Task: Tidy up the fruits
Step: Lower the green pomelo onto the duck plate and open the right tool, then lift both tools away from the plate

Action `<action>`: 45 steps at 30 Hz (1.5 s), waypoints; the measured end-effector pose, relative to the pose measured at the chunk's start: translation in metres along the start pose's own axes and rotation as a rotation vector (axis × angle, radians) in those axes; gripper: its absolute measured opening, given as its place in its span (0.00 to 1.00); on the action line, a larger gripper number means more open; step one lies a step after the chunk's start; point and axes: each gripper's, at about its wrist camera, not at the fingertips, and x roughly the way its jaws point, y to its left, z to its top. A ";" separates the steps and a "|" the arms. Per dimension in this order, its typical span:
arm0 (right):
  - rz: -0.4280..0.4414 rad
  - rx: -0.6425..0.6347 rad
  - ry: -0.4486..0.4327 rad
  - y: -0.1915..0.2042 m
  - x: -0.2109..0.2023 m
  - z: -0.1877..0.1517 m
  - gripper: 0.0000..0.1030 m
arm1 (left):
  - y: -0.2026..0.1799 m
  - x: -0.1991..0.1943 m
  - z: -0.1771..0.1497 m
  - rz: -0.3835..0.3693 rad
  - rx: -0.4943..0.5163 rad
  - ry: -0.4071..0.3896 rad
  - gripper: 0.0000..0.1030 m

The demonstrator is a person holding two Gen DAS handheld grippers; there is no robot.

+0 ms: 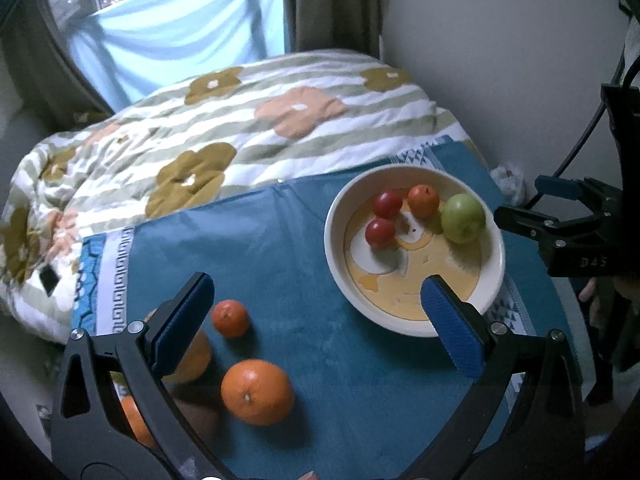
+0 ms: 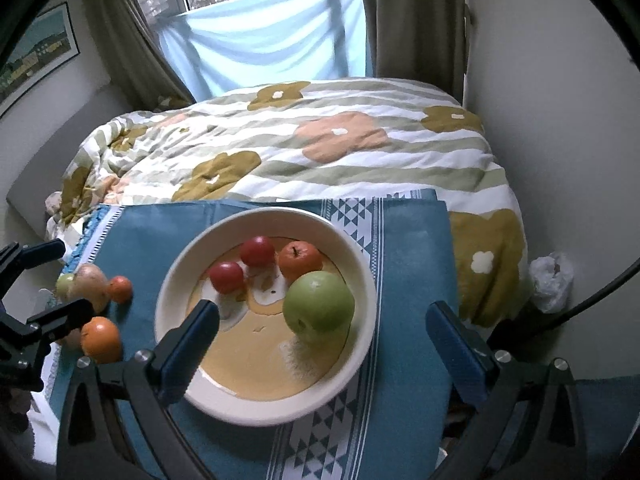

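Observation:
A white bowl (image 1: pixel 494 264) with a yellow inside stands on a blue cloth (image 1: pixel 280 240). It holds two red fruits (image 1: pixel 380 232), a small orange fruit (image 1: pixel 423 201) and a green apple (image 1: pixel 463 218). A large orange (image 1: pixel 258 392) and a small orange (image 1: pixel 230 318) lie on the cloth left of the bowl. My left gripper (image 1: pixel 320 320) is open and empty above the cloth, with the oranges near its left finger. My right gripper (image 2: pixel 328 340) is open and empty over the bowl (image 2: pixel 360 272), with the green apple (image 2: pixel 319 306) between its fingers' line.
More fruit lies partly hidden behind the left finger (image 1: pixel 188 356). In the right wrist view a pale fruit (image 2: pixel 90 286) and oranges (image 2: pixel 101 338) lie left of the bowl. A flowered duvet (image 2: pixel 320 148) lies behind the cloth. A wall stands at the right.

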 end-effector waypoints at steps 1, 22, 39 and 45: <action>0.004 -0.002 -0.003 0.001 -0.007 0.000 1.00 | 0.001 -0.007 -0.002 0.006 -0.009 -0.009 1.00; 0.189 -0.148 -0.019 0.069 -0.084 -0.024 1.00 | 0.056 -0.159 -0.101 0.288 -0.290 -0.106 1.00; 0.216 -0.186 0.038 0.163 -0.058 -0.045 1.00 | 0.153 -0.154 -0.142 0.227 -0.252 -0.046 1.00; 0.150 -0.171 0.091 0.194 -0.027 -0.057 1.00 | 0.183 -0.114 -0.148 0.124 -0.141 0.015 1.00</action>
